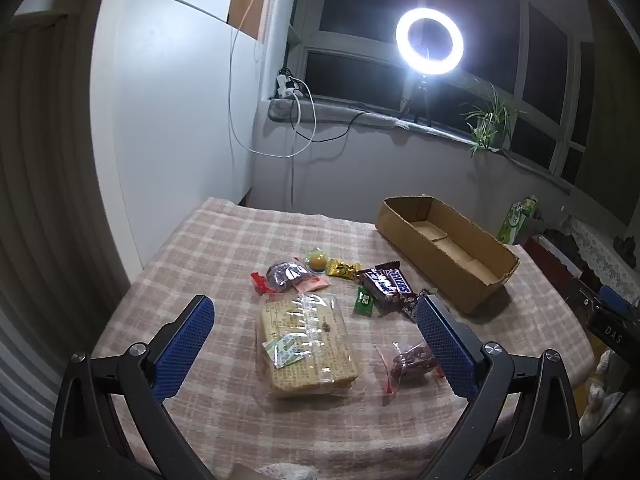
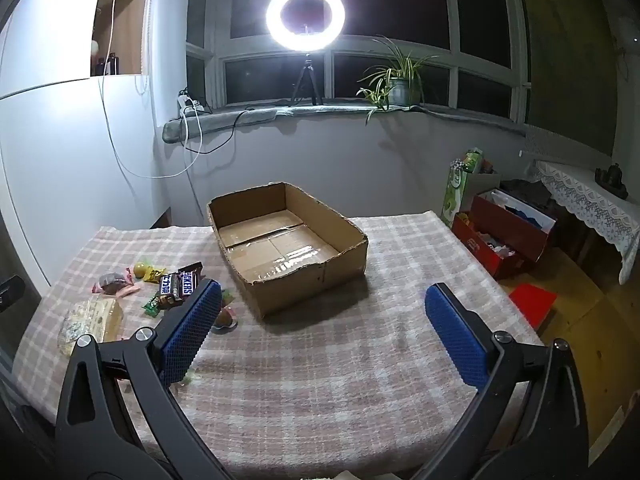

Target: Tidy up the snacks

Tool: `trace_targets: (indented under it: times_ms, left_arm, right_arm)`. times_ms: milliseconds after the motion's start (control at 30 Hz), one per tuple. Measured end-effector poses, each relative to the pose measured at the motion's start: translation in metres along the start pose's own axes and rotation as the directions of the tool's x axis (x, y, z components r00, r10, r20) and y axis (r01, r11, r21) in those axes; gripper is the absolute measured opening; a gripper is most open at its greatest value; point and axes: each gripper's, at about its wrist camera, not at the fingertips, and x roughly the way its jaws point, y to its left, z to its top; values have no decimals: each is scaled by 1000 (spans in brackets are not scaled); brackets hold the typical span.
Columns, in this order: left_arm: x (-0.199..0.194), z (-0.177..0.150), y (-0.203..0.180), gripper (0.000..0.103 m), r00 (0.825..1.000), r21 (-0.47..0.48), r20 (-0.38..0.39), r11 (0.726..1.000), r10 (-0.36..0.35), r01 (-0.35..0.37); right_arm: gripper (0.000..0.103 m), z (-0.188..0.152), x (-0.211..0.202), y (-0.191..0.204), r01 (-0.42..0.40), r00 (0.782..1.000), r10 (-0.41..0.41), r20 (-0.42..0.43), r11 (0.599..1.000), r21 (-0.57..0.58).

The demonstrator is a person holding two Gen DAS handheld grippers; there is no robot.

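Mostly the snacks sit loose toward the worktop's left side: a clear-wrapped cracker pack point(image 1: 306, 346), 2 Snickers bars point(image 1: 386, 282), a green candy point(image 1: 364, 301), a yellow candy point(image 1: 341, 269), a round yellow jelly cup point(image 1: 318, 261), a red-edged bag of dark fruit point(image 1: 286, 276) and a small clear bag of red dates point(image 1: 412, 362). None lies in the cardboard box point(image 2: 304, 284), which stands open and empty nearer the worktop's far edge, apart from the pile. Checked cloth covers the worktop point(image 2: 360, 380). The left gripper point(image 1: 316, 314) hangs above the cracker pack, fingers spread wide and holding nothing. The right gripper point(image 2: 322, 302) faces the box, fingers likewise wide apart and bare. Behind, a ring light point(image 2: 306, 16) and potted plant point(image 2: 396, 80) stand on the windowsill.
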Motion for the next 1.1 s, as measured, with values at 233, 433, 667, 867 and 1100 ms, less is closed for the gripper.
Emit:
trace_targets:
  times_ms: [233,433,667,867,1100]
  left_arm:
    - [1,-1,1,101,1000,-7,-10,1000,-9,9]
    - [-5,1,-1,101,1000,-15,10,1000,-12,13]
    - [-5,1,-5,101,1000,-10,8,1000,-25,25]
    - [-6,1,-4,101,1000,-17,10,999,-26,27]
    - [-7,0,-2,101,999,-24,9,999,-33,33]
  right_arm:
    - [103,1,-2,2,6,1000,-6,9,1000,-11]
    - [103,3,-4,6,9,1000,-9,5,1000,-19]
    - [103,3,-6,1,3,1000,-3,8,1000,-18]
    - [103,3,-6,-1,0,1000,0,9,1000,-16]
    - [103,2,-8,0,-2,1000,2,6,1000,-14]
